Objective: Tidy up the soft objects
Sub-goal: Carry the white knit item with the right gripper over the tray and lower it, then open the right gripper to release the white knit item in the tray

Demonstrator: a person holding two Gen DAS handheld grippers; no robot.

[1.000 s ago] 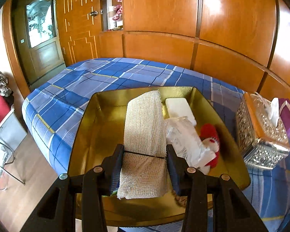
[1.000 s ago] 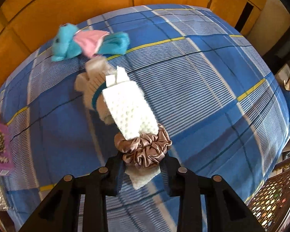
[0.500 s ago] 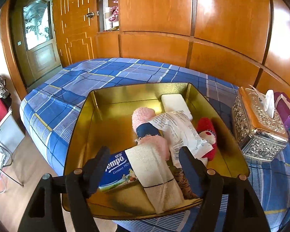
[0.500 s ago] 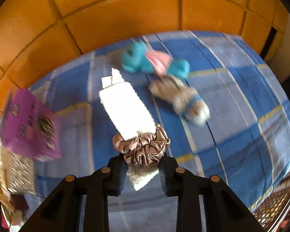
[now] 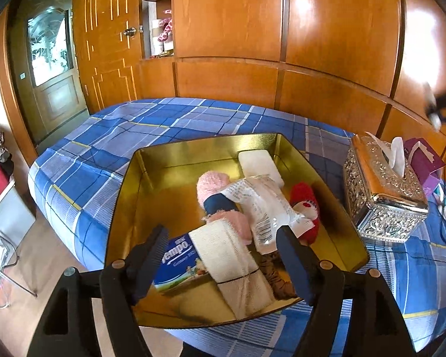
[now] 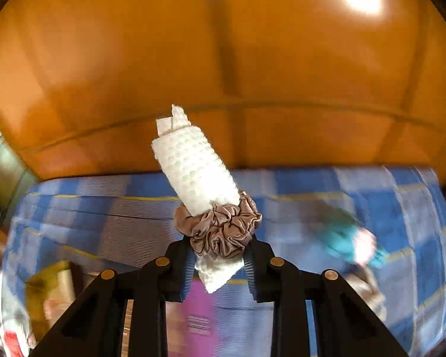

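A gold tin tray point(image 5: 122, 208) sits on the blue plaid bed. In it lie a white gauze cloth roll point(image 5: 232, 255), a blue Tempo tissue pack point(image 5: 175, 255), a pink sock point(image 5: 217, 184), a clear printed packet point(image 5: 264, 205), a red plush point(image 5: 304, 208) and a white block point(image 5: 260, 165). My left gripper point(image 5: 221, 232) hangs open over the tray's near end, its pads clear of the gauze roll. My right gripper point(image 6: 220, 264) is shut on a rolled white waffle cloth point(image 6: 193, 169) ringed by a brown scrunchie point(image 6: 220, 229), held up above the bed.
An ornate silver tissue box point(image 5: 383, 196) and a purple box point(image 5: 425, 163) stand right of the tray. Wooden panels back the bed, and its left edge drops to the floor. In the blurred right wrist view a teal-and-pink item point(image 6: 351, 244) lies on the bed.
My left gripper opened and the gauze roll dropped into the tray, uncovering the items under it. My right gripper rose and swung with the waffle cloth, its view turning toward the wooden wall.
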